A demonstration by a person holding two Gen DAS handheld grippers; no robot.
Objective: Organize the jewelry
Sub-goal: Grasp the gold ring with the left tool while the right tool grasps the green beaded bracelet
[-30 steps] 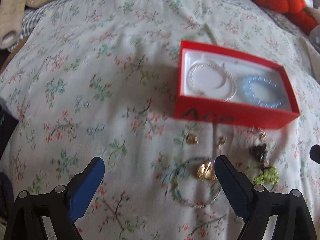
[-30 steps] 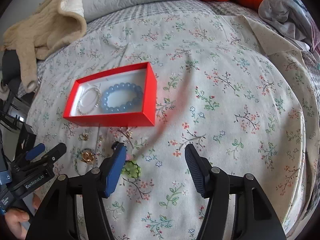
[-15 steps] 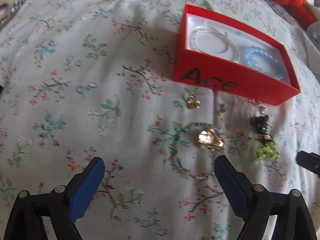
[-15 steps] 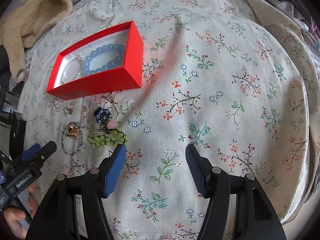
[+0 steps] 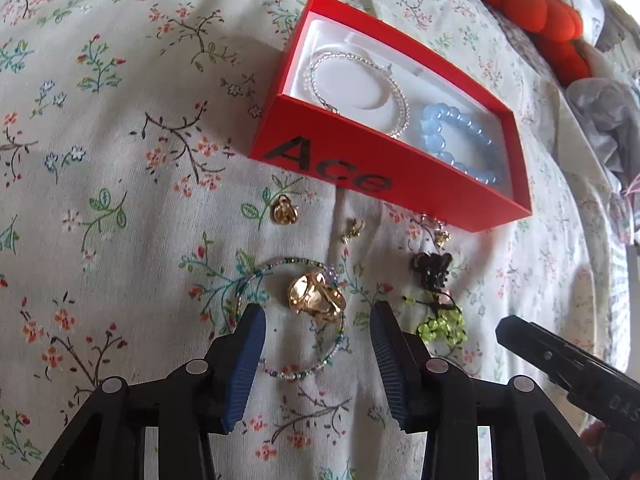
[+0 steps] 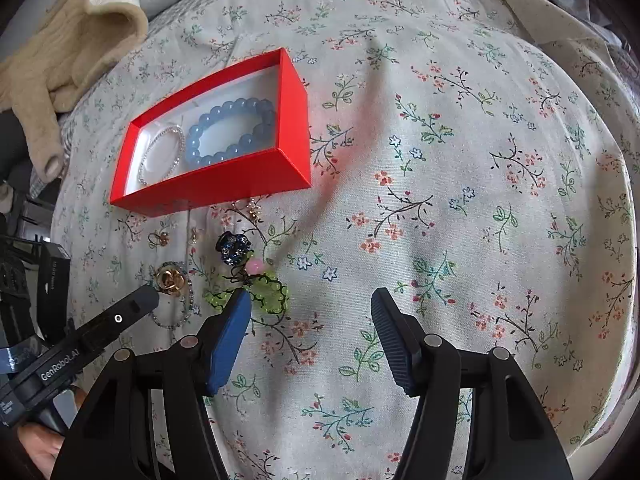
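Observation:
A red box (image 5: 384, 184) marked "Ace" lies on the floral bedspread, holding a clear beaded bracelet (image 5: 356, 88) and a blue bead bracelet (image 5: 460, 140); the box also shows in the right wrist view (image 6: 224, 188). In front of it lie a gold ring (image 5: 316, 298) on a thin beaded bracelet (image 5: 296, 372), small gold earrings (image 5: 285, 210), a dark flower piece (image 5: 432, 268) and a green bead bracelet (image 5: 440, 326). My left gripper (image 5: 318, 354) is open, its fingers on either side of the gold ring. My right gripper (image 6: 310, 336) is open, its left finger beside the green bead bracelet (image 6: 264, 292).
A beige knitted garment (image 6: 68, 48) lies at the bed's far left. An orange plush toy (image 5: 548, 20) and grey clothes (image 5: 604, 120) lie at the far right. The bedspread (image 6: 460, 160) to the right of the box carries nothing.
My left gripper has moved forward and down onto the gold ring and its fingers have narrowed. My right gripper has come closer to the green bead bracelet.

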